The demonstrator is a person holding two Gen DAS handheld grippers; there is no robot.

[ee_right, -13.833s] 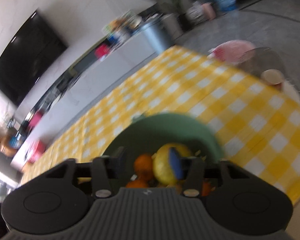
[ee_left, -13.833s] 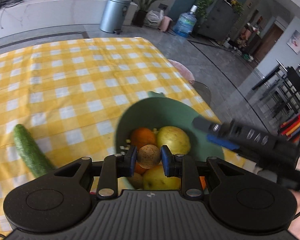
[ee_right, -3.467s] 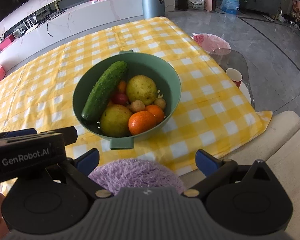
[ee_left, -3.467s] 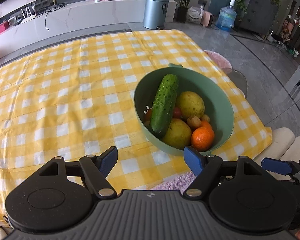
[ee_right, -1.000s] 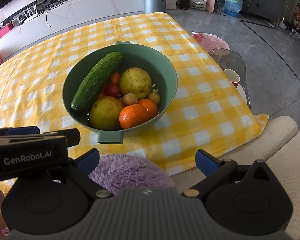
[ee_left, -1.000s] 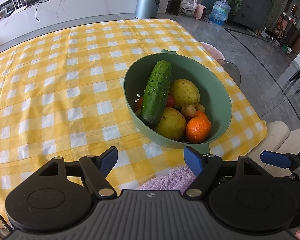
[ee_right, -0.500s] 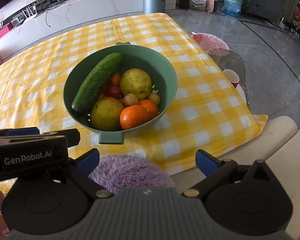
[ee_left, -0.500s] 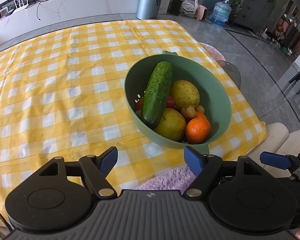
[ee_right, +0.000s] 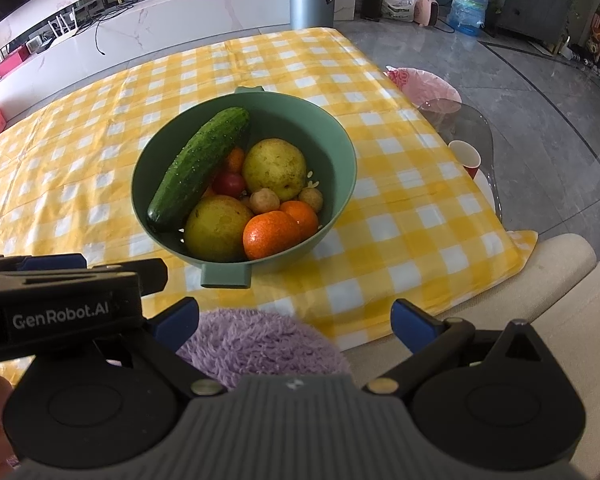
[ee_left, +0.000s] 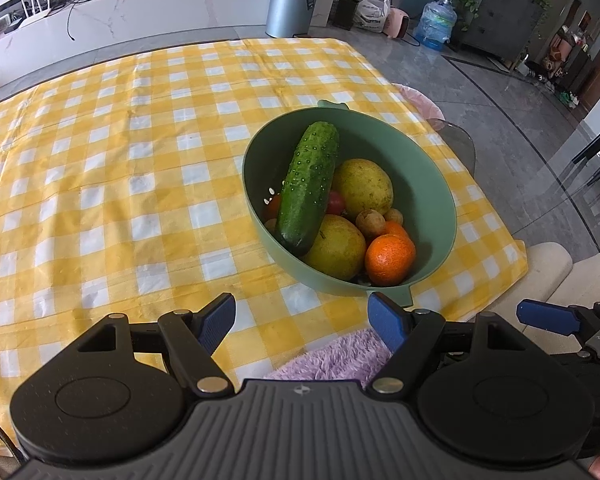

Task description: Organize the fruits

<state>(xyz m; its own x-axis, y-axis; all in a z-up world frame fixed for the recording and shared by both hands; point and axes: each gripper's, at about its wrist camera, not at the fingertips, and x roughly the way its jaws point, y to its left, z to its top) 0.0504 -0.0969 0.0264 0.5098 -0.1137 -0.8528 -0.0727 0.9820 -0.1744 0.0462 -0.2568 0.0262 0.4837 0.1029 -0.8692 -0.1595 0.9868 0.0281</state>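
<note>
Grey stone floor (ee_right: 540, 80) spreads behind the table, with a long white counter (ee_left: 140, 12) along the far wall, a metal bin (ee_left: 292, 4) beside it and a blue water jug (ee_right: 469, 4) farther right. Nearer, a yellow-and-white checked tablecloth (ee_left: 100, 184) covers the table, and a fluffy purple cushion (ee_right: 256, 344) sits at its near edge, partly under both grippers.

On the cloth, toward the table's right side, stands a green bowl (ee_right: 340, 152) with a small tab handle on its near and far rims. All the produce lies inside it. A long cucumber (ee_right: 198, 168) leans along the left inner wall, its far end up near the rim. Two big yellow-green pears fill the middle, one at the back (ee_right: 274, 168) and one at the front (ee_right: 218, 228). Two oranges (ee_right: 270, 236) touch each other at the front right. A red tomato (ee_right: 229, 183) and two small brown round fruits (ee_right: 264, 201) sit between them.

Off the table's right edge are a pink plate (ee_right: 424, 84) and a red paper cup (ee_right: 465, 158).

Left gripper (ee_left: 302, 318) hovers over the near table edge, jaws spread wide and empty. Right gripper (ee_right: 296, 318) hovers beside it, equally wide and empty, short of the bowl.
</note>
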